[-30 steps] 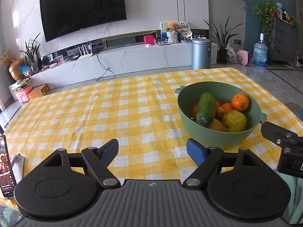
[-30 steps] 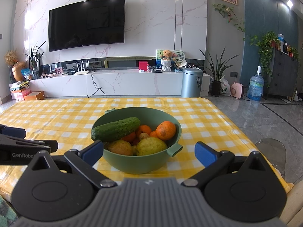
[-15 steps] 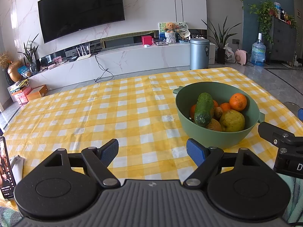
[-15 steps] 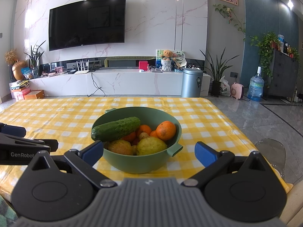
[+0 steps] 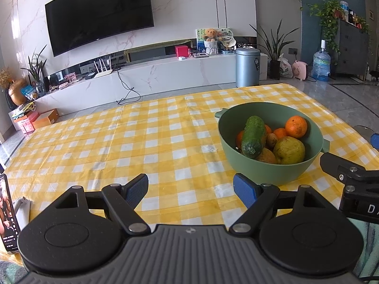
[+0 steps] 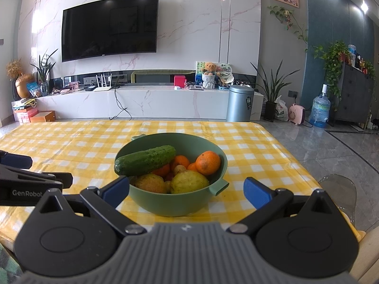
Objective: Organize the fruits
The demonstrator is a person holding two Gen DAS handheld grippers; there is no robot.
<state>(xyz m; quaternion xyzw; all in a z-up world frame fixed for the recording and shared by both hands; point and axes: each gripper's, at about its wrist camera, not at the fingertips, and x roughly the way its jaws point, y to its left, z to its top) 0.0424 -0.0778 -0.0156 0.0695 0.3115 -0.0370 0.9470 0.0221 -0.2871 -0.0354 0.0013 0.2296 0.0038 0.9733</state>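
Note:
A green bowl (image 5: 296, 169) (image 6: 180, 203) stands on the yellow checked tablecloth (image 5: 142, 142). In it lie a cucumber (image 5: 253, 136) (image 6: 145, 160) on top, oranges (image 5: 296, 126) (image 6: 208, 162), a yellow-green pear (image 5: 289, 150) (image 6: 189, 181) and other fruit half hidden beneath. My left gripper (image 5: 190, 188) is open and holds nothing, hovering low over the cloth to the left of the bowl. Straight in front of the bowl my right gripper (image 6: 187, 192) stands open, its blue pads (image 6: 257, 193) flanking the near side of the bowl without touching it.
A phone (image 5: 8, 215) on a stand sits at the table's near left edge. The table's right edge (image 6: 296, 163) drops to a tiled floor, with a clear chair back (image 6: 338, 189) beside it. Beyond the table are a TV wall and a bin (image 6: 239, 103).
The left gripper has eased back and a little left, so the bowl sits slightly farther away in its view. The right gripper and the fruit have not moved.

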